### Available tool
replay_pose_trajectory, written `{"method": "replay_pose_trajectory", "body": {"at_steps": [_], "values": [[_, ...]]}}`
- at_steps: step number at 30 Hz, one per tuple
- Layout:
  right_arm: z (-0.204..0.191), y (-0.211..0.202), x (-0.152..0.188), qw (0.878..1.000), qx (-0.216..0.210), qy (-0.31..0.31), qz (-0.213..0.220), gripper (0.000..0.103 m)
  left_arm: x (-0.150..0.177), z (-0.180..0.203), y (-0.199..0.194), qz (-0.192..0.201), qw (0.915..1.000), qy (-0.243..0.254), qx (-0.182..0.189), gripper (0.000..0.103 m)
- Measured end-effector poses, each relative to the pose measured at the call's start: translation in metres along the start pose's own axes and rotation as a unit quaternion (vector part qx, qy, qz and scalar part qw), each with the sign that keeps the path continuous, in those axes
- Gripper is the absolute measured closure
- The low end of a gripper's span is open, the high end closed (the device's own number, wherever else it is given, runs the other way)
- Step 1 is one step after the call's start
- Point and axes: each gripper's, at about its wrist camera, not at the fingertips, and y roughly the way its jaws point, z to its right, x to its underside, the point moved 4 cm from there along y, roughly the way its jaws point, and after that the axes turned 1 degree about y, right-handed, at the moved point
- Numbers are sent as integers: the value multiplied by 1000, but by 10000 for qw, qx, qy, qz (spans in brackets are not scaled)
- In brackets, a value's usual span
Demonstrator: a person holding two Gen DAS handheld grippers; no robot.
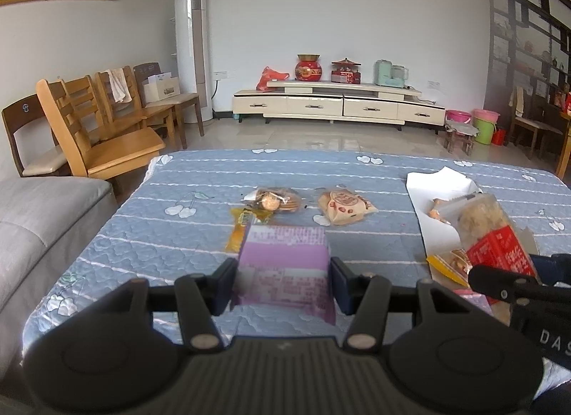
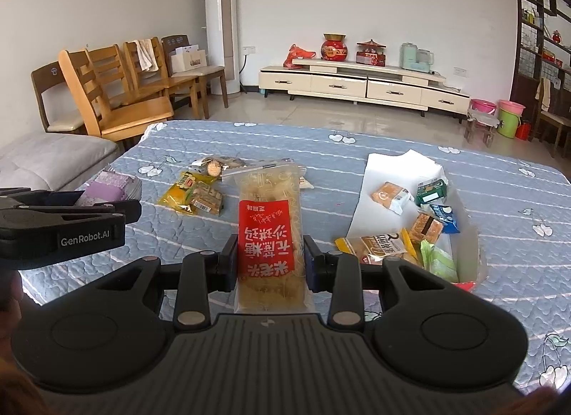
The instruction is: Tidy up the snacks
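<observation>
Nearest to us, our left gripper (image 1: 283, 281) is clamped on a purple snack packet (image 1: 283, 265), both pads pressed against its sides, holding it above the blue quilted table cover (image 1: 160, 229). Our right gripper (image 2: 271, 259) is closed on a long clear packet with a red label (image 2: 269, 233), held lengthwise between its pads and pointing out over the table. Just beyond the purple packet lie a yellow packet (image 1: 241, 225), a clear bag of round biscuits (image 1: 273, 199) and a tan pastry packet (image 1: 344, 206), close together. To the right we see a white box (image 2: 389, 168), open on top, with several small snacks lying in it, among them a green packet (image 2: 431, 191) and a blue one (image 2: 444, 216).
</observation>
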Motion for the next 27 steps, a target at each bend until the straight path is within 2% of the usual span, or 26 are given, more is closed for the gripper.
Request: {"method": "replay_pose_trajectory", "body": {"at_steps": [27], "values": [[-1, -7, 1, 9997, 164, 156, 49, 60, 1, 13, 1, -47, 9999, 87, 91, 49]]}}
